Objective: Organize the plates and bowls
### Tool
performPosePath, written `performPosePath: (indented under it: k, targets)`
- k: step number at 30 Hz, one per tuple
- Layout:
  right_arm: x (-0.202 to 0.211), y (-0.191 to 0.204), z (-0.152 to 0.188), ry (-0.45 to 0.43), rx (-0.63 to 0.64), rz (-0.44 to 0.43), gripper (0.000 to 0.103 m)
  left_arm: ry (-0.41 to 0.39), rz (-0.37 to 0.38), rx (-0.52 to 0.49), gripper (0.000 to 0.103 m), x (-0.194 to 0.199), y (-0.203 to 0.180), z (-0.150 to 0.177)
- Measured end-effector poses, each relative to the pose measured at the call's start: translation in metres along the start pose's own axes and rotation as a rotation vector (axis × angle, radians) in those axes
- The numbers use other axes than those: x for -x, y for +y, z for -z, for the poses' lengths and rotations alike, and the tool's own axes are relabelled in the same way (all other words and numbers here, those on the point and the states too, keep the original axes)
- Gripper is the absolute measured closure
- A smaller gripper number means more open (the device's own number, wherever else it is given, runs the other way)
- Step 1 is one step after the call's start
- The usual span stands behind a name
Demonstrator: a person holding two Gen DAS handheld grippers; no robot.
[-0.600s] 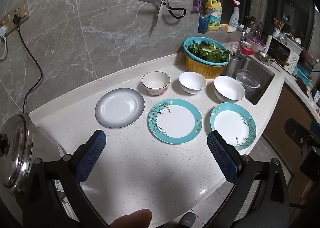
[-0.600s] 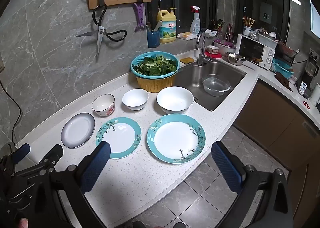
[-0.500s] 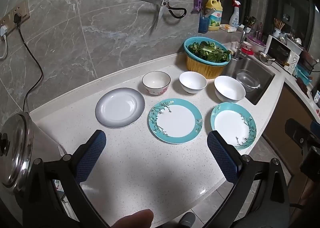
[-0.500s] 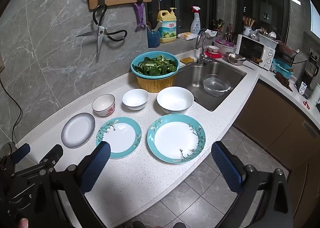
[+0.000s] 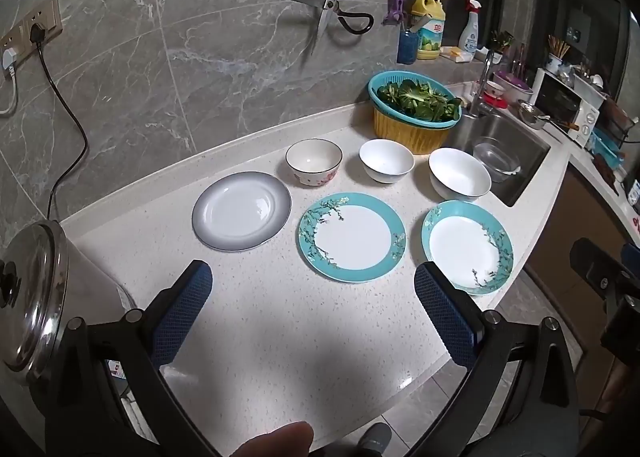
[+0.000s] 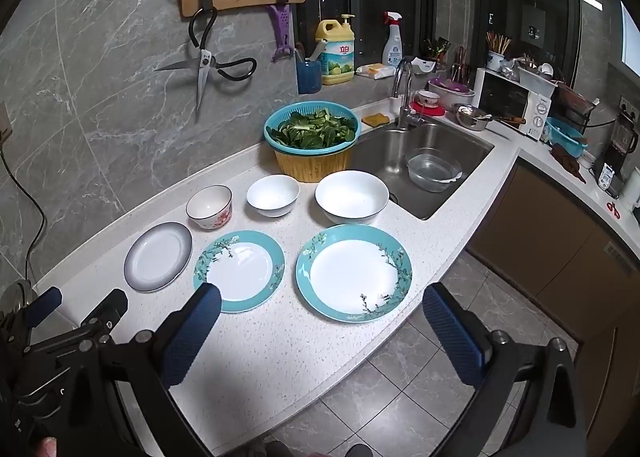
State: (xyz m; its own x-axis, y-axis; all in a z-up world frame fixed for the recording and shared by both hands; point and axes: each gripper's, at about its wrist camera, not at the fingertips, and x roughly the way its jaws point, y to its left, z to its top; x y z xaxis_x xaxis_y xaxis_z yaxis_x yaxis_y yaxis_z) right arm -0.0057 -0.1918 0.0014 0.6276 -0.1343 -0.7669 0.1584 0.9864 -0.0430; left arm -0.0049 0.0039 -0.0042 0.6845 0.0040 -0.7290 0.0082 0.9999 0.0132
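Note:
Three plates lie in a front row on the white counter: a grey-rimmed plate (image 5: pixel 241 210) (image 6: pixel 158 256), a teal floral plate (image 5: pixel 352 237) (image 6: pixel 239 271) and a larger teal floral plate (image 5: pixel 467 246) (image 6: pixel 354 272). Behind them stand a red-flowered bowl (image 5: pixel 314 162) (image 6: pixel 209 206), a small white bowl (image 5: pixel 386 165) (image 6: pixel 273 195) and a large white bowl (image 5: pixel 459 179) (image 6: pixel 352 197). My left gripper (image 5: pixel 310 297) is open and empty above the counter's front. My right gripper (image 6: pixel 320 317) is open and empty near the counter edge, in front of the larger teal plate.
A steel-lidded pot (image 5: pixel 36 297) stands at the left. A teal colander of greens on a yellow basket (image 6: pixel 313 139) sits behind the bowls. The sink (image 6: pixel 420 161) with a glass bowl is at the right. Scissors (image 6: pixel 204 65) hang on the wall.

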Motion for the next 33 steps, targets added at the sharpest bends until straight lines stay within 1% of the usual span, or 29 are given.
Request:
performPosePath:
  k: [13, 33]
  targets:
    - [0.0006, 0.0004, 0.0013, 0.000, 0.001, 0.001, 0.000, -0.005, 0.003, -0.003, 0.000, 0.0086, -0.0029, 0.0089]
    - [0.0000, 0.0004, 0.0007, 0.000, 0.002, 0.001, 0.000, 0.000, 0.002, -0.001, 0.000, 0.0076, -0.0033, 0.0082]
